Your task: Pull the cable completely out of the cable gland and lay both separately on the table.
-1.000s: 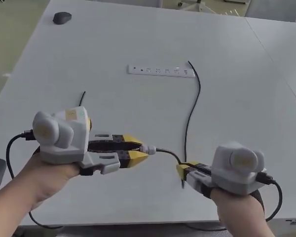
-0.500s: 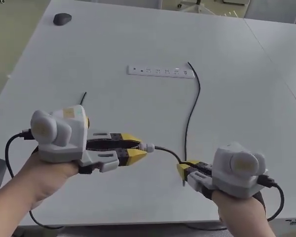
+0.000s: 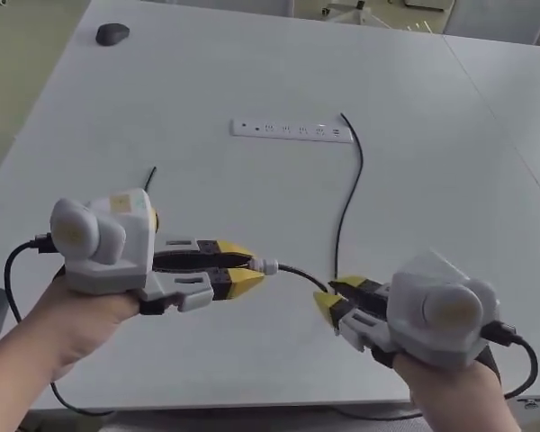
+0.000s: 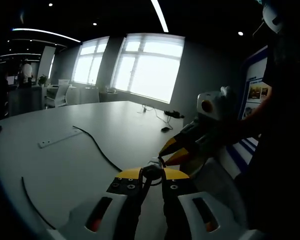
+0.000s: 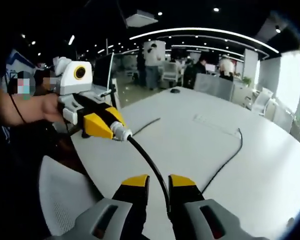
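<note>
At the near edge of the table (image 3: 252,72): cable gland (image 3: 268,266), white, clamped in the left gripper (image 3: 255,267), rear half hidden by the jaws. Black cable (image 3: 349,193) seated in it, passing between the narrowly parted jaws of the right gripper (image 3: 333,297); pinch unclear. Beyond: power strip (image 3: 292,130), mouse (image 3: 112,33).

This looks like an open-plan office: a broad white counter (image 3: 432,225) with a power strip (image 3: 292,130) and, upper left, a computer mouse (image 3: 112,33). Large windows (image 4: 145,67), ceiling light strips (image 5: 200,31) and probably people (image 5: 151,62) among desks stand behind.
</note>
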A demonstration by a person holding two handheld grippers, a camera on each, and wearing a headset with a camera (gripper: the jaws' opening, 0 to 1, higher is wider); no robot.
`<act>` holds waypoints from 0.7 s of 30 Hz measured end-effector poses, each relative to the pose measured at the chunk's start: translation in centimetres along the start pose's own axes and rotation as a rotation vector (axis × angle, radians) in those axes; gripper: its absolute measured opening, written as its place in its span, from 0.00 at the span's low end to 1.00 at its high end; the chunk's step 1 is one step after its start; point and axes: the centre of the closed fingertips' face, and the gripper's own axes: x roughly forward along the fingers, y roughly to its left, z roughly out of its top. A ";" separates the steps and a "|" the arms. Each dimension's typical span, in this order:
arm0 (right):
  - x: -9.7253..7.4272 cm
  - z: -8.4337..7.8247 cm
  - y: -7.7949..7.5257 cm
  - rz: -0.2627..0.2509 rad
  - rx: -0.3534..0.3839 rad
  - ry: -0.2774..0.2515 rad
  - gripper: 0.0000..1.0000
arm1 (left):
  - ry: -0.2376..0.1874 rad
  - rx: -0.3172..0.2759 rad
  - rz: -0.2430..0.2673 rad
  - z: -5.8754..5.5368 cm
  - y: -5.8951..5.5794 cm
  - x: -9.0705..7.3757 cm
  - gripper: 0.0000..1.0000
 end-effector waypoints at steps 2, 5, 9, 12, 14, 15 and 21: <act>0.1 1.0 0.8 0.024 -0.041 0.005 0.12 | 0.000 0.000 0.000 0.1 0.0 0.0 0.15; 0.2 2.2 1.1 0.021 -0.134 0.017 0.11 | 0.000 0.001 0.001 0.1 -0.1 0.0 0.15; 0.7 3.1 1.5 0.018 -0.241 0.031 0.10 | 0.000 0.002 0.002 0.2 -0.1 0.0 0.15; 1.1 3.1 2.1 0.032 -0.269 0.040 0.09 | 0.000 0.002 0.003 0.1 -0.1 0.0 0.15; 1.4 3.0 2.5 0.039 -0.309 0.052 0.08 | 0.000 0.001 0.002 0.1 -0.1 0.1 0.15; 1.6 3.0 2.7 0.040 -0.333 0.056 0.08 | 0.000 0.003 0.001 0.2 -0.2 0.1 0.15; 2.0 3.0 3.1 0.033 -0.407 0.066 0.03 | 0.007 0.008 -0.002 0.0 -0.3 0.3 0.15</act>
